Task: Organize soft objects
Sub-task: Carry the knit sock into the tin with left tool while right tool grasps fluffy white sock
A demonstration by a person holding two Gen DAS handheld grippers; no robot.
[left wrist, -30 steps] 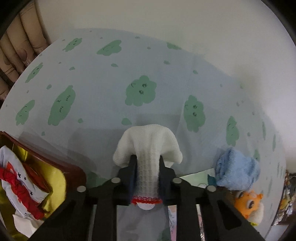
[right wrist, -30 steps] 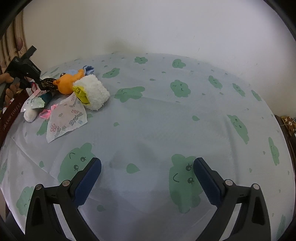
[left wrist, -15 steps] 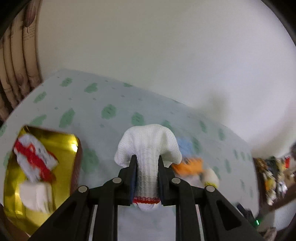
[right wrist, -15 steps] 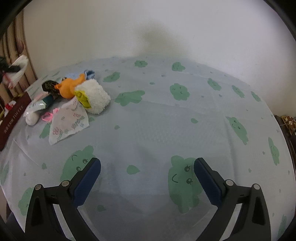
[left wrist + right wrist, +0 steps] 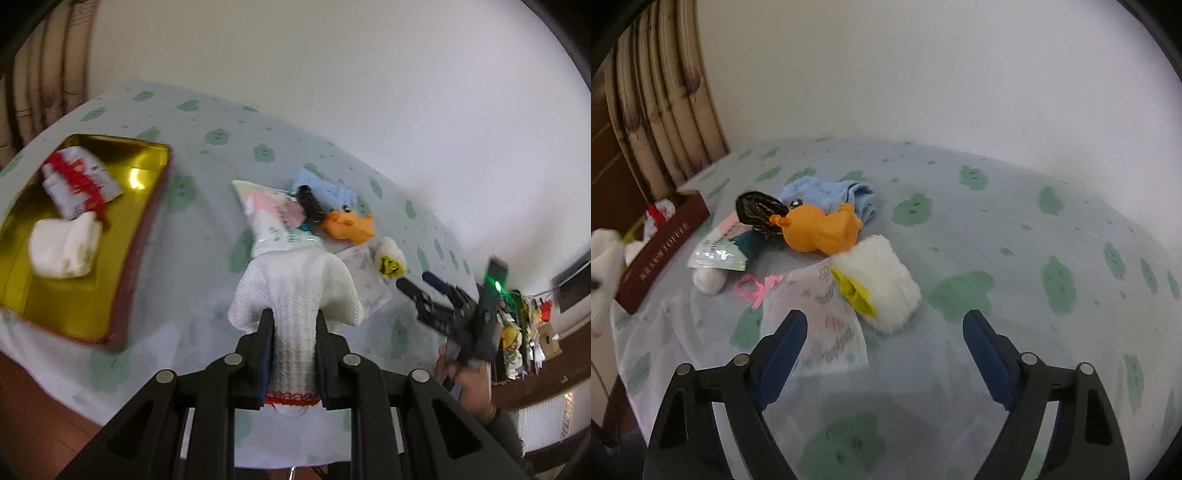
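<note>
- High above the table (image 5: 207, 206), the left gripper (image 5: 292, 325) squeezes a white knit sock (image 5: 295, 288) between its two fingers. The sock's red-trimmed end pokes out near the camera.
- On the left side of the table sits a gold tin box (image 5: 140, 206) with dark red walls. In it lie a white cloth with red marks (image 5: 75, 179) and a soft white bundle (image 5: 64, 245).
- In the middle of the table there is a small pile. An orange plush toy (image 5: 820, 230) lies against a blue cloth (image 5: 827, 194) and a dark patterned thing (image 5: 759, 214).
- Just beside the toy is a fluffy white piece with a yellow tag (image 5: 882, 284). A see-through printed packet (image 5: 827, 325) lies touching it.
- A shiny green and white packet (image 5: 718, 251), a small white roll (image 5: 709, 282) and a pink ribbon (image 5: 757, 288) lie near the box.
- The right gripper (image 5: 884, 330) hangs over the table with its blue fingers wide apart. It holds nothing.
- The table has a pale cloth with green cloud faces.
</note>
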